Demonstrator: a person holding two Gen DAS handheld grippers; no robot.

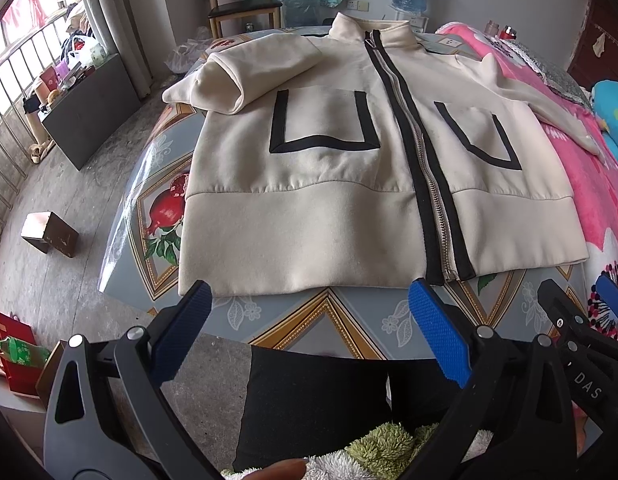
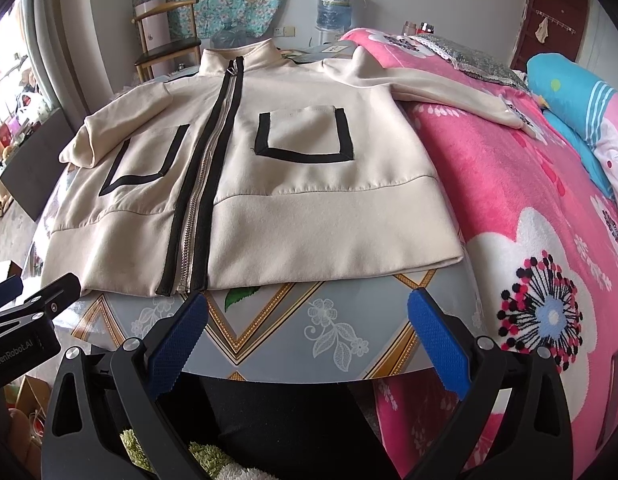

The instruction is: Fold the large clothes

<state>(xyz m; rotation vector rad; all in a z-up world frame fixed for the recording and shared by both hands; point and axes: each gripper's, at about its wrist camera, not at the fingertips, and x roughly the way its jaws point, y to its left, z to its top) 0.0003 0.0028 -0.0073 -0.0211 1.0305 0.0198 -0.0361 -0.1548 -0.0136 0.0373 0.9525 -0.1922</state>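
The jacket [image 1: 349,168] lies zipped and face up on the counter [image 1: 309,320], one sleeve [image 1: 245,76] already folded in, the other sleeve [image 2: 449,92] trailing onto the bed [image 2: 529,200]. Both the left tool [image 1: 309,332] and right tool [image 2: 309,340] hang empty, fingers apart, short of the hem. Next, I judge, the right tool must reach that far sleeve and fold it across.

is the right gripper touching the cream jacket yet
Apart. The right wrist view shows the open right gripper short of the jacket hem, bare table between.
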